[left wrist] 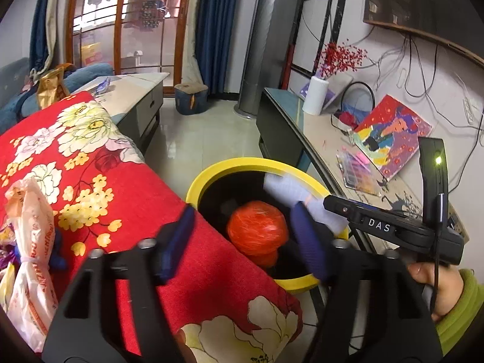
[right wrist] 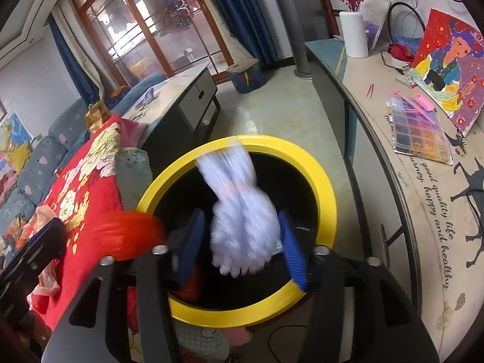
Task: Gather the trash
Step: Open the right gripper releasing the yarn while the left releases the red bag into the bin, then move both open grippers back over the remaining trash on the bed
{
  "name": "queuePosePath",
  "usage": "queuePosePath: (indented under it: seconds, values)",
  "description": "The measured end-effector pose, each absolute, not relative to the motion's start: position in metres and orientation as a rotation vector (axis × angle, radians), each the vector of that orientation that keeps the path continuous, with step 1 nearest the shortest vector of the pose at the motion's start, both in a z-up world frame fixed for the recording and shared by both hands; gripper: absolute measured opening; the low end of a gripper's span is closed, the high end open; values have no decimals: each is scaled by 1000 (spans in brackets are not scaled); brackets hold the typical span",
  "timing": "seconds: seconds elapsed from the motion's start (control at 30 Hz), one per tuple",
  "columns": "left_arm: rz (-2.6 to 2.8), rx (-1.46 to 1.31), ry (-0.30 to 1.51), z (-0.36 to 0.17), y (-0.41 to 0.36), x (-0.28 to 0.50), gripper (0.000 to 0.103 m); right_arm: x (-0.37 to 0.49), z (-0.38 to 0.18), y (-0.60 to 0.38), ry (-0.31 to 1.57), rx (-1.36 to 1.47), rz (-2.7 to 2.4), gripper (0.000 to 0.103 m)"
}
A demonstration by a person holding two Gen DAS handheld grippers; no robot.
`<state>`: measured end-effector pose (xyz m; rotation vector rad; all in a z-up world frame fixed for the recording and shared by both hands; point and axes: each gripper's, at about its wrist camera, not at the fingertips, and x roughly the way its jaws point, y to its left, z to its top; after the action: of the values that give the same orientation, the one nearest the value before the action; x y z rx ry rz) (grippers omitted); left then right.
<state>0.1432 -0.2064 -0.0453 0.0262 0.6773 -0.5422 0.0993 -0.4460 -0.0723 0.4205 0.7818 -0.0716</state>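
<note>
left wrist: orange wad (left wrist: 257, 231) inside bin (left wrist: 208, 175).

The white crumpled trash (right wrist: 242, 211) between the pads of the right hand-held gripper (right wrist: 242, 251) is smeared by motion, so contact cannot be told. The orange bag (left wrist: 257, 230) is a blurred streak in the right wrist view. The yellow-rimmed bin (right wrist: 326, 187) has its near rim hidden behind gripper bodies, and its dark inside shows little. The plastic bag (left wrist: 30, 242) on the red floral blanket (left wrist: 121, 181) is cut by the left edge.
</note>
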Motion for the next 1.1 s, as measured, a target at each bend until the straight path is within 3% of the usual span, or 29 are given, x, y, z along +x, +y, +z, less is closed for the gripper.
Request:
queuePosePath:
  seconds: [0.13, 0.23, 0.43, 1.1]
  values:
    - [-522, -8, 661, -41, -197, 140, 88, 98, -70, -445, 773, 418, -76, 56]
    - [-504, -27, 649, -36, -188, 135, 92, 97, -66, -442, 762, 405, -76, 59]
    - [-478, -44, 624, -27, -175, 128, 92, 94, -56, -434, 731, 381, -73, 64]
    - [-394, -79, 558, -7, -135, 107, 92, 88, -28, -405, 683, 336, -25, 69]
